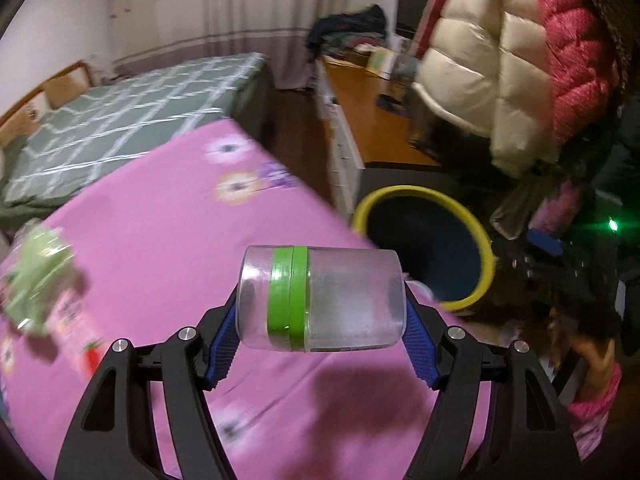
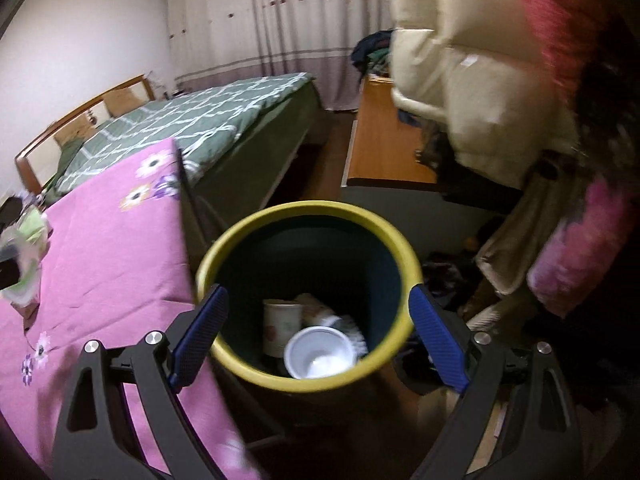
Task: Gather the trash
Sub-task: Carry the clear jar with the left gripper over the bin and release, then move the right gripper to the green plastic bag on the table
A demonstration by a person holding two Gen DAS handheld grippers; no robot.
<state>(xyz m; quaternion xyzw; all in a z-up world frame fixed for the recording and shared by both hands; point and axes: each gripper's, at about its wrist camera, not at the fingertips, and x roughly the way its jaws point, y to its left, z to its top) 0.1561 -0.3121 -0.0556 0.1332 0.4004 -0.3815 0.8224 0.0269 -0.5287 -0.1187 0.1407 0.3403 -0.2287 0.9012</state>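
Pink flowered cloth (image 1: 168, 240) covers the table beneath the left gripper (image 1: 320, 312), whose jaws clamp the two ends of a clear jar (image 1: 320, 298) with a green band, its long axis lying sideways across the fingers. The right gripper (image 2: 318, 336) hangs wide open and empty above the yellow-rimmed bin (image 2: 308, 212), which holds a white cup (image 2: 318, 354).

Jar (image 1: 320, 298) held sideways between left gripper (image 1: 320, 320) fingers, above the surface (image 1: 160, 240). Bin (image 2: 308, 216) beside the surface's edge, cups (image 2: 316, 352) inside. Bed (image 2: 192, 120) behind the surface.
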